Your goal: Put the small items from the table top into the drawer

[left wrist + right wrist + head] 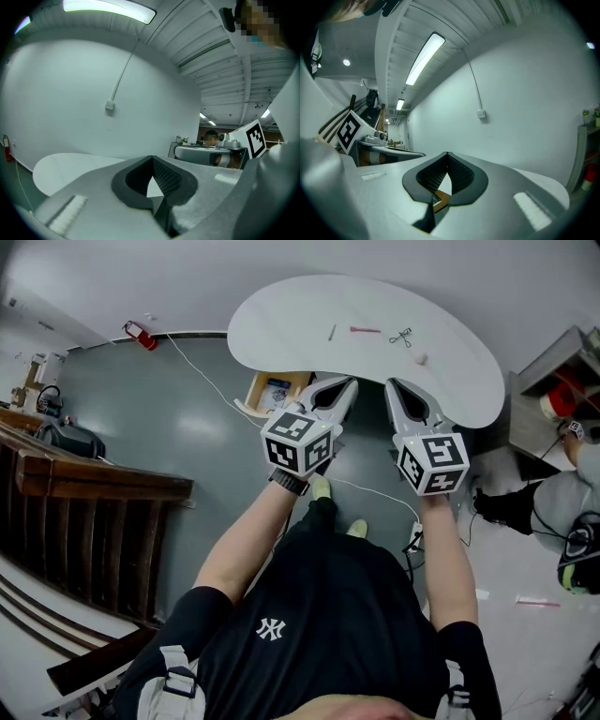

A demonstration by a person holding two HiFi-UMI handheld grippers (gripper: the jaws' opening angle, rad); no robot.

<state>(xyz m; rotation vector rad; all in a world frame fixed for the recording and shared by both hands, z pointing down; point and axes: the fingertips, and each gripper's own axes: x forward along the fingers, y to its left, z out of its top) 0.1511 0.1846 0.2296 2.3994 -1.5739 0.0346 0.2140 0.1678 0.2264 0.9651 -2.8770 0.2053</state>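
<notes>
White surface (281, 324) carries four small items: a short thin stick (332, 332), a pink stick (365, 330), a dark wiry piece (402, 337) and a pale lump (421, 359). They are spread across its middle, clear of both tongs. The wooden drawer (255, 390) stands open under the near edge; something blue and white lies inside, which I cannot identify. Left tongs (347, 385) and right tongs (394, 387) are closed and empty, near that edge. I judge all four items left to move.
</notes>
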